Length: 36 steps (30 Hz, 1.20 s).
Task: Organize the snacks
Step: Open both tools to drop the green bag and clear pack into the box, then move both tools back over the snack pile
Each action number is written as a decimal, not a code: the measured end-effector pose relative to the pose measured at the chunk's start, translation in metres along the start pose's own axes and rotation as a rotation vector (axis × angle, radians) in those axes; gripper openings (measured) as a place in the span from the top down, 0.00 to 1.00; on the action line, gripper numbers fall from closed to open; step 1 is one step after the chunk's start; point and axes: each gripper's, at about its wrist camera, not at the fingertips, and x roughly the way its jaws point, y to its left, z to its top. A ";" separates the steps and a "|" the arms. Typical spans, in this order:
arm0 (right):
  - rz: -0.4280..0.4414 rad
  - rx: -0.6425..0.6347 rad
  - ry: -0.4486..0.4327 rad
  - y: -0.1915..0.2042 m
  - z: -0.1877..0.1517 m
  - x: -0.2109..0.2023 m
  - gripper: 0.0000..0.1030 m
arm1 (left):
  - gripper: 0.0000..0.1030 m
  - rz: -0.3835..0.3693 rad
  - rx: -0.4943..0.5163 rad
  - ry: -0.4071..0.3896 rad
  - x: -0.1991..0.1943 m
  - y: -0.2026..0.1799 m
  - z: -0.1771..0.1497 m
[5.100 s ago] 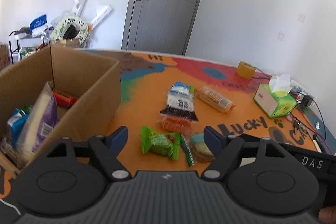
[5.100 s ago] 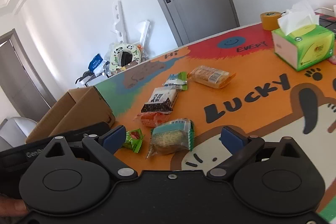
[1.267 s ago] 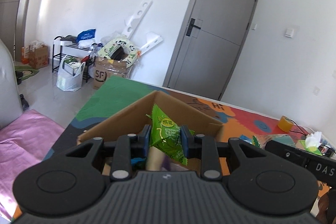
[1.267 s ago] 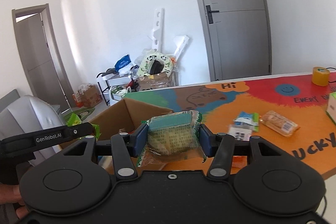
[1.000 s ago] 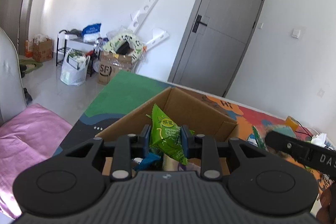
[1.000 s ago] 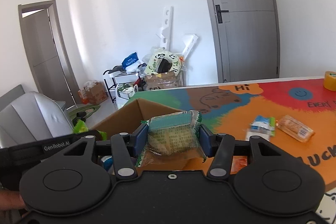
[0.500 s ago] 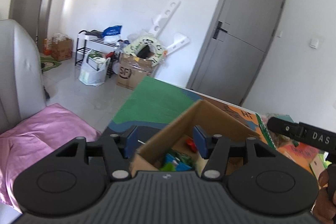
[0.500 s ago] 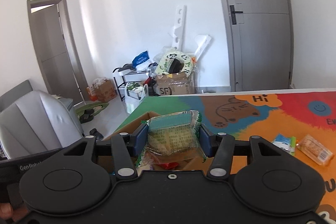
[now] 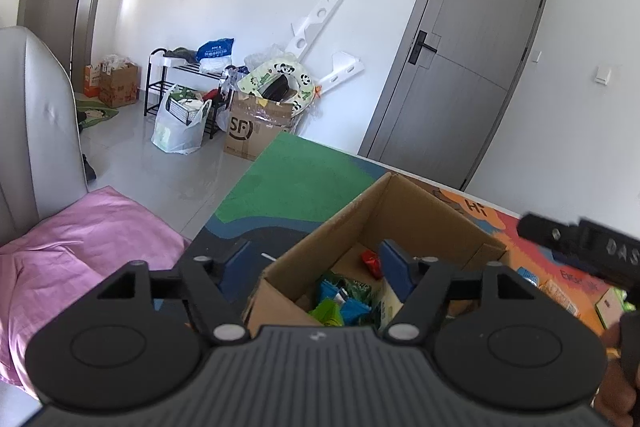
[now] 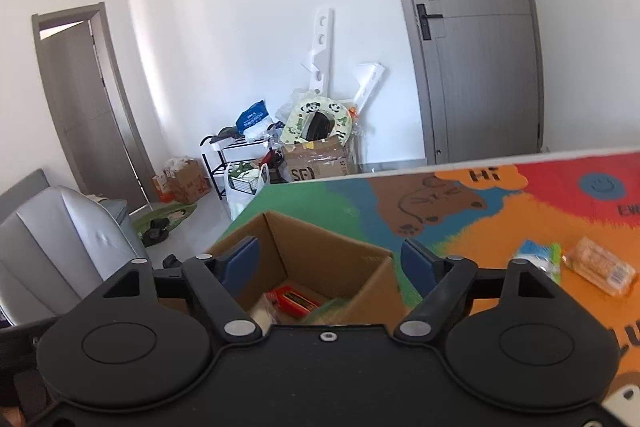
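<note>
Half a second ago my right gripper (image 10: 330,261) was clamped on the clear-wrapped biscuit pack above the cardboard box (image 10: 320,255); now its jaws are spread wide with nothing between them, so I judge the pack has dropped in. A blurred greenish shape at the box's 5 o'clock corner may be that pack, though I cannot be sure. My left gripper (image 9: 314,265) let go of its green snack bag a moment earlier and is likewise released, jaws wide and straddling the near corner of the box without visibly touching the cardboard.

Through the left camera, green and blue packets (image 9: 340,303) lie heaped in the box, with a red packet (image 9: 371,261) toward 12 o'clock. The right camera shows that red packet (image 10: 294,301) on the box floor.

Both tools are free for another pick. Two snacks remain on the colourful mat (image 10: 500,211) at about 3 o'clock from the box: a blue-and-white packet (image 10: 536,259) and, just beside it, an orange cracker pack (image 10: 600,269).
</note>
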 end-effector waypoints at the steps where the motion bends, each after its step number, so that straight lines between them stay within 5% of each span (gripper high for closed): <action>1: -0.006 0.010 0.002 -0.005 -0.002 -0.003 0.22 | 0.24 0.002 0.007 -0.009 -0.001 -0.004 -0.001; 6: -0.022 0.038 0.016 -0.025 -0.010 -0.016 0.21 | 0.15 0.019 0.064 -0.032 -0.002 -0.025 -0.004; 36: -0.145 0.187 0.007 -0.128 -0.043 -0.080 0.00 | 0.14 -0.126 0.195 0.021 -0.004 -0.122 -0.044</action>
